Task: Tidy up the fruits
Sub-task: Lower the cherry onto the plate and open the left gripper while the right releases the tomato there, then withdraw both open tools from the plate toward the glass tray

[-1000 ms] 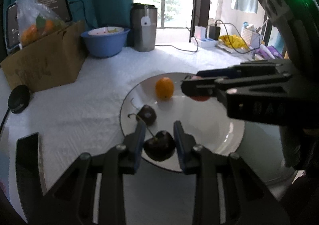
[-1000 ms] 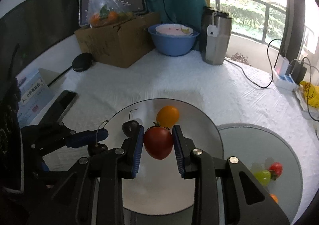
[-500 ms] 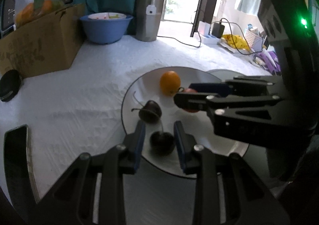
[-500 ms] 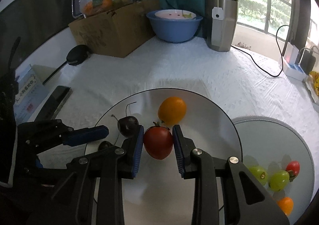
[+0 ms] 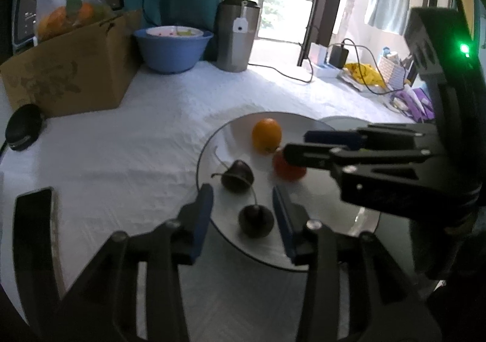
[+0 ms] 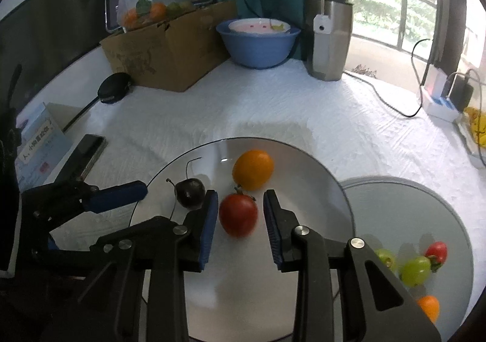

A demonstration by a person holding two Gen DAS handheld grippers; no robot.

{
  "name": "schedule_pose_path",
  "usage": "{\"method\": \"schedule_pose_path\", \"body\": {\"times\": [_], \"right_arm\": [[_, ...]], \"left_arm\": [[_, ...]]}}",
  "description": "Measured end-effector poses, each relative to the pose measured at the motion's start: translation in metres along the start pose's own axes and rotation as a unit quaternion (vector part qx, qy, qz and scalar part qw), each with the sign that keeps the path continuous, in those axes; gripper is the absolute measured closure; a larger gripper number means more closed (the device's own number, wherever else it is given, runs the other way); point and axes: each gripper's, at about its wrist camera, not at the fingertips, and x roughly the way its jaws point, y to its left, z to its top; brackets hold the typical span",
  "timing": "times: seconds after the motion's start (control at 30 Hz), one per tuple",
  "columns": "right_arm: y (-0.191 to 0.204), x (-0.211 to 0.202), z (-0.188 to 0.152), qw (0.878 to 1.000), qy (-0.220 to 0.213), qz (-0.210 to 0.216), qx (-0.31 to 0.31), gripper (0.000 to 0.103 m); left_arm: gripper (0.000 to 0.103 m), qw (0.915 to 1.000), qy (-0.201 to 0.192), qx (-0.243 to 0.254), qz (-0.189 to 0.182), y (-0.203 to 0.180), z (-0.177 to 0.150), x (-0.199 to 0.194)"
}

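Fruits on large white plate (image 6: 319,178), lower centre of right wrist view: orange fruit (image 6: 253,169) toward plate's far side, red tomato (image 6: 238,214) just below it, dark cherry (image 6: 190,192) to tomato's left with stem curving up.

Right gripper (image 6: 240,222): jaws opening, blue pads either side of red tomato, slim gap visible on both sides, tomato slightly blurred. Pads not pressing.

Left gripper (image 5: 242,222) in left wrist view: jaws opening, spread well clear of second dark cherry (image 5: 255,220), which sits on plate's near rim area between pads, stem pointing up. Other cherry (image 5: 237,176) just above and left of it.

Smaller plate (image 6: 455,220) at lower right of right wrist view: two green fruits, one small red, one small orange, clustered at right edge.

Upper left: cardboard box (image 6: 170,50), bag of oranges (image 6: 142,5) on top, tablet behind. Blue bowl (image 6: 258,44) and steel tumbler (image 6: 328,38) upper centre. Phone (image 6: 88,154) at left on white cloth.
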Motion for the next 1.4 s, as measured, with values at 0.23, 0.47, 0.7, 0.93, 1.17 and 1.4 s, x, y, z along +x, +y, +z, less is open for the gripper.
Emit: {"method": "schedule_pose_path", "body": {"times": [0.23, 0.47, 0.7, 0.93, 1.17, 1.4], "right_arm": [[-0.001, -0.018, -0.001, 1.0, -0.015, -0.005, -0.003, 0.064], [-0.001, -0.043, -0.002, 0.999, -0.038, -0.018, -0.009, 0.063], [-0.004, -0.077, -0.005, 0.997, -0.069, -0.033, -0.008, 0.052], [-0.02, -0.109, -0.012, 0.994, -0.095, -0.055, 0.006, 0.044], [-0.041, -0.134, -0.022, 0.991, -0.111, -0.073, 0.022, 0.04], [-0.058, -0.152, -0.035, 0.988, -0.123, -0.085, 0.037, 0.04]], "left_arm": [[0.06, 0.9997, -0.019, -0.005, 0.012, -0.002, 0.002, -0.015], [0.059, 0.9989, -0.043, 0.0, 0.018, -0.012, 0.006, -0.033], [0.025, 0.9972, -0.066, 0.018, 0.032, -0.033, 0.012, -0.049], [0.009, 0.9957, -0.083, 0.031, 0.027, -0.056, 0.019, -0.061], [0.008, 0.9953, -0.087, 0.04, 0.015, -0.078, 0.024, -0.066], [0.008, 0.9947, -0.083, 0.06, 0.001, -0.106, 0.028, -0.062]]}}
